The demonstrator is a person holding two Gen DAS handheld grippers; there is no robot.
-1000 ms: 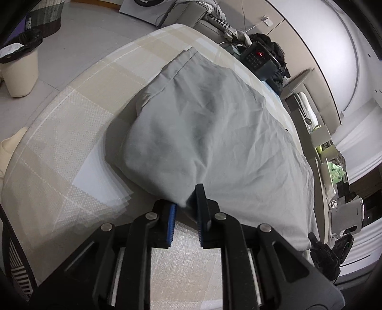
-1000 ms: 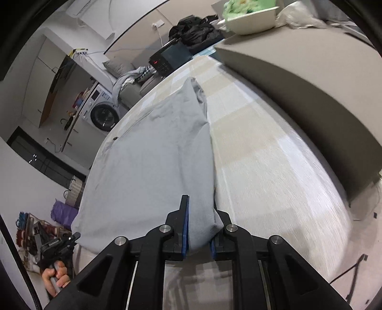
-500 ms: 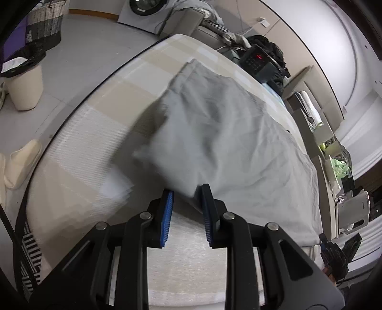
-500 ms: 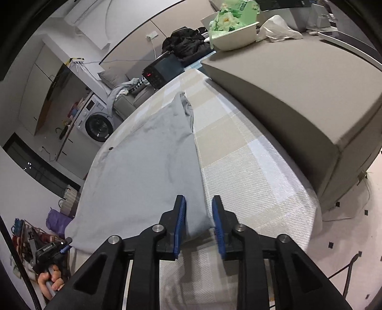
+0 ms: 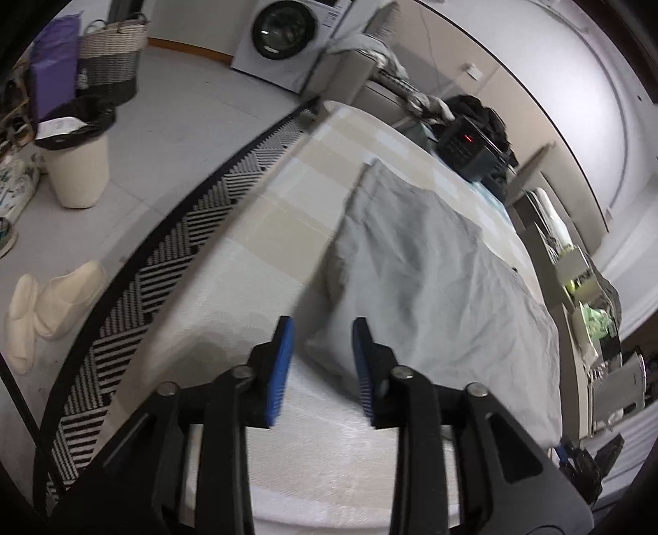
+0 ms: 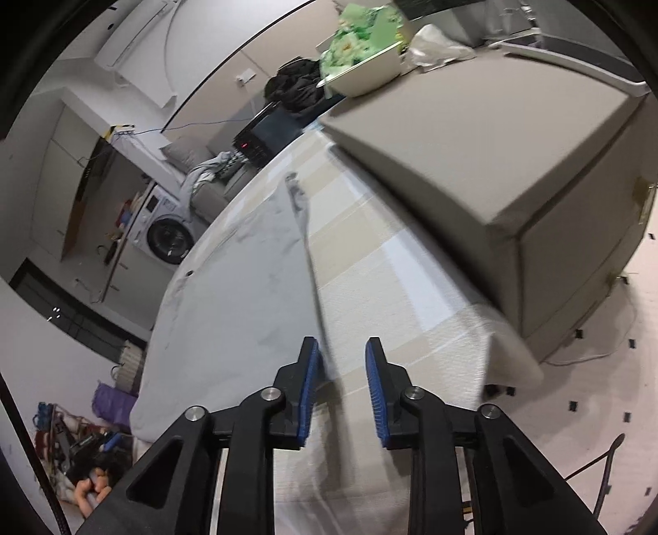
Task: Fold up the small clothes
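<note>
Garment: folded grey cloth garment [image 5: 432,280] lies on checked beige tablecloth [image 5: 263,230], ahead of left gripper [image 5: 323,358].
Right gripper [image 6: 340,372]: garment ahead-left, grey cabinet [image 6: 473,136] ahead-right.

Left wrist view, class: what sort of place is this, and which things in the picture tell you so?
Most likely a home laundry or utility room: a front-loading washing machine, a woven laundry basket on the floor, and a grey garment spread on a cloth-covered table.
</note>
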